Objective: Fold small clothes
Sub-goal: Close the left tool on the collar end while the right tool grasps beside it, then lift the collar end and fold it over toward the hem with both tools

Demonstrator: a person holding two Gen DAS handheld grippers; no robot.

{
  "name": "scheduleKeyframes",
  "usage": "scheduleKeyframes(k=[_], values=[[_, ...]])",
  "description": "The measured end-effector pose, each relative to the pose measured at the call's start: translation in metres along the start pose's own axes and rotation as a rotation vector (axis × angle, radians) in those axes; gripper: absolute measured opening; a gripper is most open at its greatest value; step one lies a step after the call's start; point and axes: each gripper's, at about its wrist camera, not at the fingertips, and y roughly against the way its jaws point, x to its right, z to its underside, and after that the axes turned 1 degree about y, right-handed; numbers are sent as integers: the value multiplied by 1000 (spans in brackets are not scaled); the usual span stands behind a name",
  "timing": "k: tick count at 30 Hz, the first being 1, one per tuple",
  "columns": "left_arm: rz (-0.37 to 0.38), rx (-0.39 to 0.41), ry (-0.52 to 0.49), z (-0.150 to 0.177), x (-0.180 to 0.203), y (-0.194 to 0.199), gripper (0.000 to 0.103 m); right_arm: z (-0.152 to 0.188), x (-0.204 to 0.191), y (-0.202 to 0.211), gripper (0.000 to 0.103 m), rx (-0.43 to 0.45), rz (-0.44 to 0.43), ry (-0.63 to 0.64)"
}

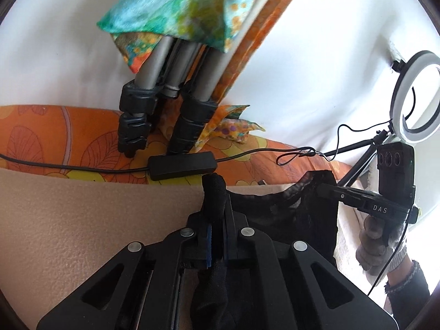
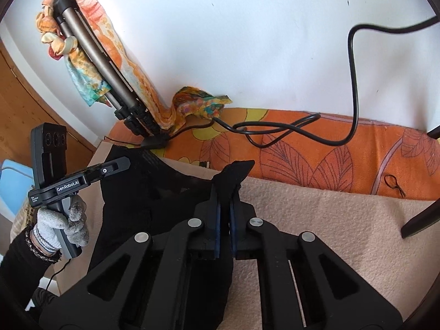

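Pinching one black garment [image 2: 154,192] — both hand-held grippers [image 1: 216,192] [image 2: 233,176] over beige blanket [image 2: 330,220], orange floral cloth [image 2: 330,151] behind

Black garment [image 2: 154,192] between both grippers

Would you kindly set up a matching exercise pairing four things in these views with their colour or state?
Things:
1. black garment
2. ring light
3. folded tripod
4. beige blanket

States:
A. draped with a colourful scarf
B. pinched by both hand-held grippers, left and right
C. spread under the garment
D. round, white, on a stand

Pairs: 1-B, 2-D, 3-A, 4-C
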Motion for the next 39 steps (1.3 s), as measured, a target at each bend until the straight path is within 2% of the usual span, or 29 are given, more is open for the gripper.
scheduleKeyframes(k=[8,16,27,34,39], values=[[31,37,-75,10,34,46,4,7,-31,52,6,45,-6,51],[54,50,-165,42,78,92,4,47,-74,99,6,49,-12,106],[62,22,-204,131,99,157,4,143,-119,137,6,12,-19,144],[50,-28,-232,193,100,173,4,198,-141,141,6,-26,2,160],[31,-45,-240,217,97,174,4,221,-143,144,6,-22,27,162]])
